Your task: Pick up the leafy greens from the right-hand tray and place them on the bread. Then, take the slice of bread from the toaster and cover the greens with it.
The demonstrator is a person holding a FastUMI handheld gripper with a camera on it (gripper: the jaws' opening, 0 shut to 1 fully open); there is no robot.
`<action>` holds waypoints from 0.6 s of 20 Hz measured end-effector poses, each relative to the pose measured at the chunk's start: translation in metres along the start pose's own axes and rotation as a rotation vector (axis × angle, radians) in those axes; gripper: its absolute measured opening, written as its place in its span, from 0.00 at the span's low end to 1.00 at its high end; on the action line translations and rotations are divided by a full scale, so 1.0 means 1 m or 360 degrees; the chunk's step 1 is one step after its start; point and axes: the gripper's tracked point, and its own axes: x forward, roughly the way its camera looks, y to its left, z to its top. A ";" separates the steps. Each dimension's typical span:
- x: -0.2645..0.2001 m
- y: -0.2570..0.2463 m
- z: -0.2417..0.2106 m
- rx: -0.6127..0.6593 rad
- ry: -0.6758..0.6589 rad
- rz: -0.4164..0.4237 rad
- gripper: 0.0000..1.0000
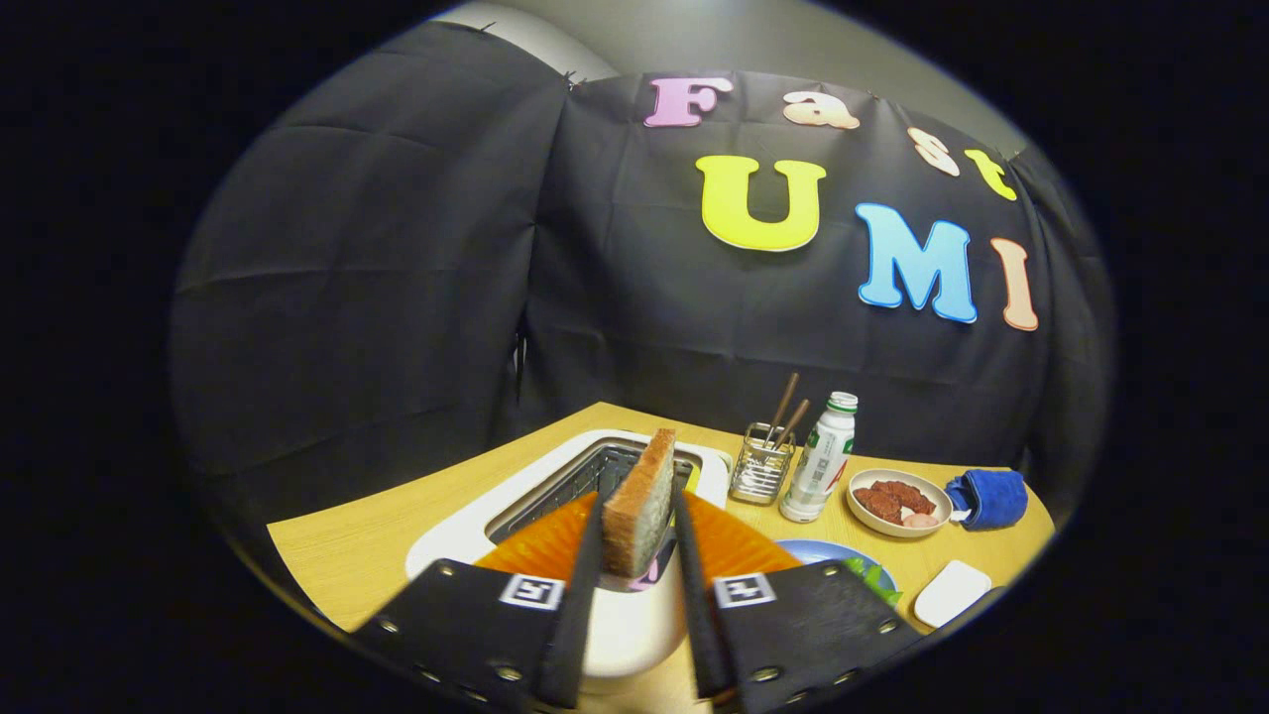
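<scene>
A slice of bread [642, 501] stands upright on its edge between my two fingers, and my gripper [637, 540] is shut on it. The slice hangs just above the slot of the white toaster [466, 526], which lies directly below and beyond the fingers. To the right, past my right finger, a blue plate [838, 553] shows a bit of the leafy greens [872, 580]; most of the plate is hidden by the gripper body.
On the wooden table [377, 535] behind the toaster stand a metal holder with chopsticks [763, 466] and a white bottle [821, 461]. Further right are a bowl of red meat pieces [897, 501], a blue cloth [986, 496] and a white tray [952, 592].
</scene>
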 end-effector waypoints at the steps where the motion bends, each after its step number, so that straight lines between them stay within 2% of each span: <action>1: 0.002 0.005 -0.001 -0.0003 0.0006 0.0036 0.19; 2: 0.003 0.009 -0.004 0.0032 0.0001 0.0075 0.22; 3: 0.001 0.009 -0.003 0.0090 -0.0014 0.0097 0.14; 5: 0.001 0.002 -0.001 0.0127 -0.0022 0.0142 0.08; 12: -0.006 -0.003 0.020 0.0104 -0.0088 0.0178 0.08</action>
